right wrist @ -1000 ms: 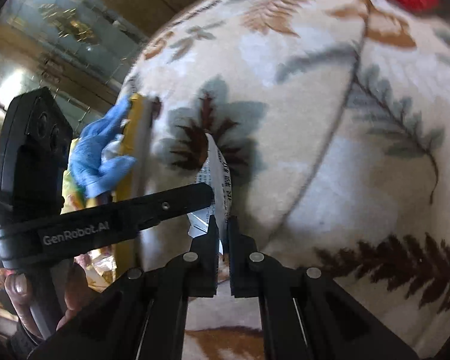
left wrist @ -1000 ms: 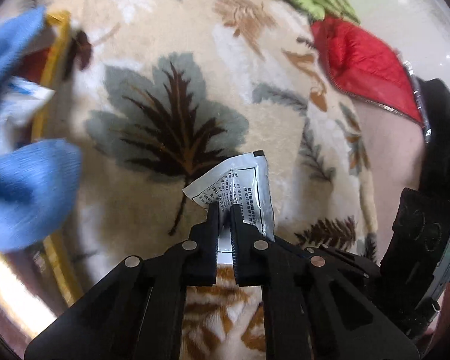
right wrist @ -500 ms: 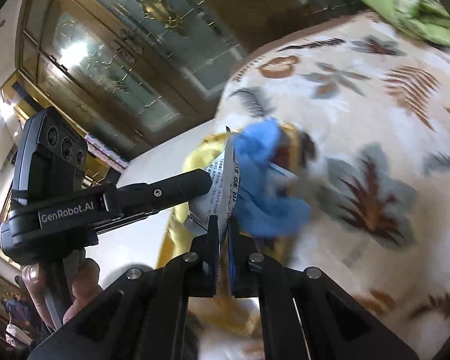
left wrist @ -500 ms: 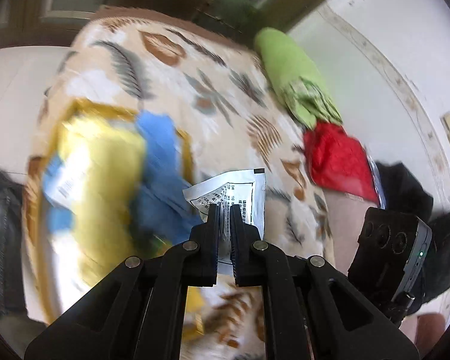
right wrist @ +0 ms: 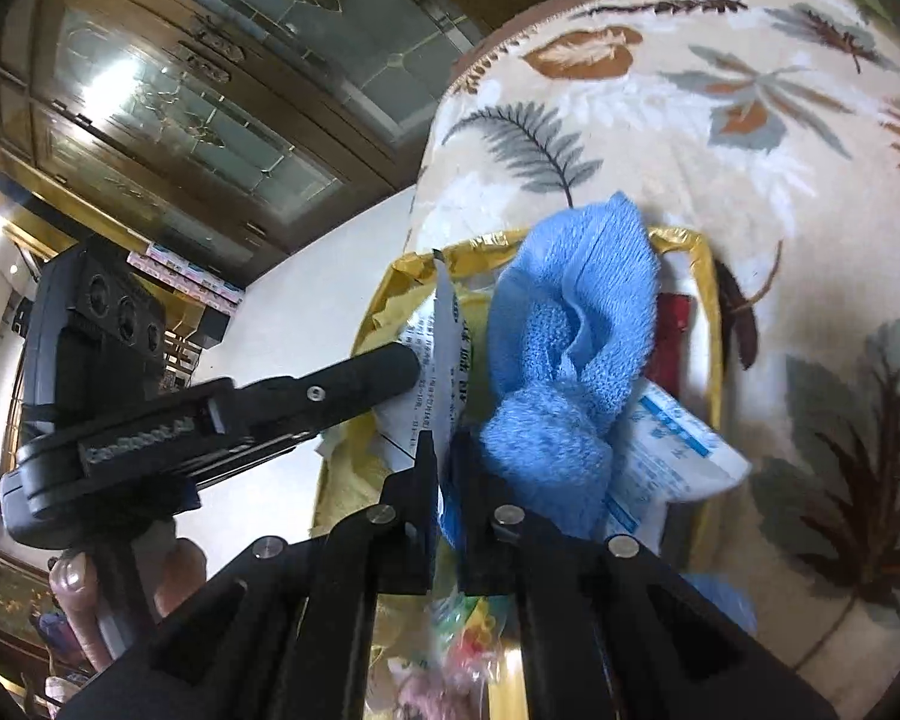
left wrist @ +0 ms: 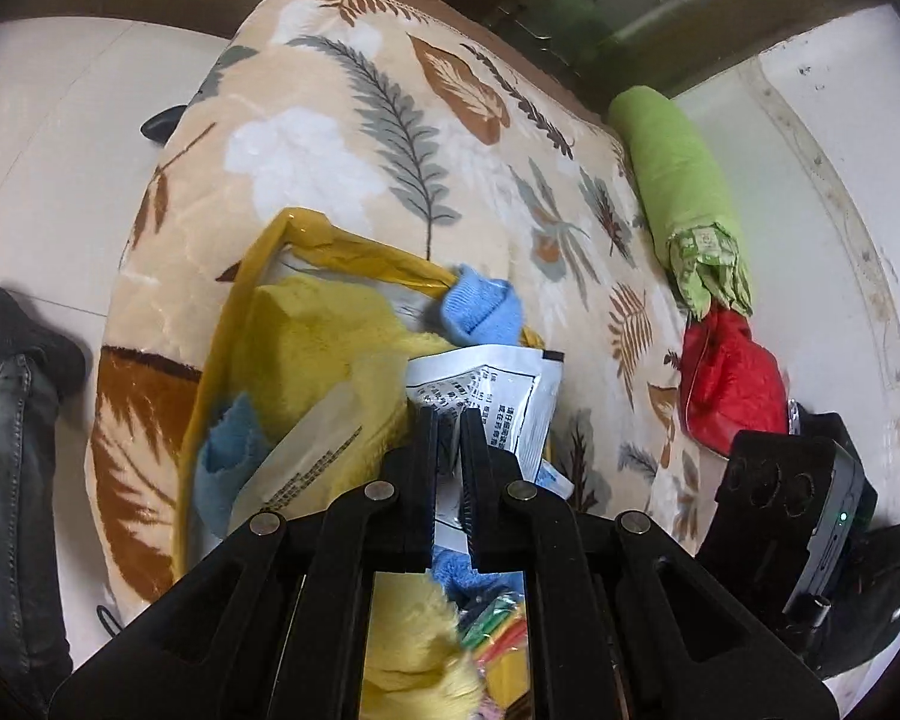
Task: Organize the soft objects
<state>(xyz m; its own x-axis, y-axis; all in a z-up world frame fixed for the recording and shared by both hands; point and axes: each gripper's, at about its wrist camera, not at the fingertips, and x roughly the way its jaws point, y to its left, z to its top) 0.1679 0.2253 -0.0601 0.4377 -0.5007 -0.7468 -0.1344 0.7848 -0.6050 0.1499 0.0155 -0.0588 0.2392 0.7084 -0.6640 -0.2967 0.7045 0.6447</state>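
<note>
Covering the bed, a cream leaf-print blanket (left wrist: 342, 138) carries a yellow bag (left wrist: 258, 276) stuffed with soft things, with white floor tiles (left wrist: 48, 120) and glass-panelled doors (right wrist: 168, 96) around it. Both grippers pinch 1 white printed sachet (left wrist: 498, 390) above the bag: the left gripper (left wrist: 448, 420) and the right gripper (right wrist: 444, 450). Only the left view shows a green roll (left wrist: 678, 180), a red pouch (left wrist: 726, 384) and a jeans-clad leg (left wrist: 6, 450); only the right shows the blue towel (right wrist: 576, 360) close up.
</note>
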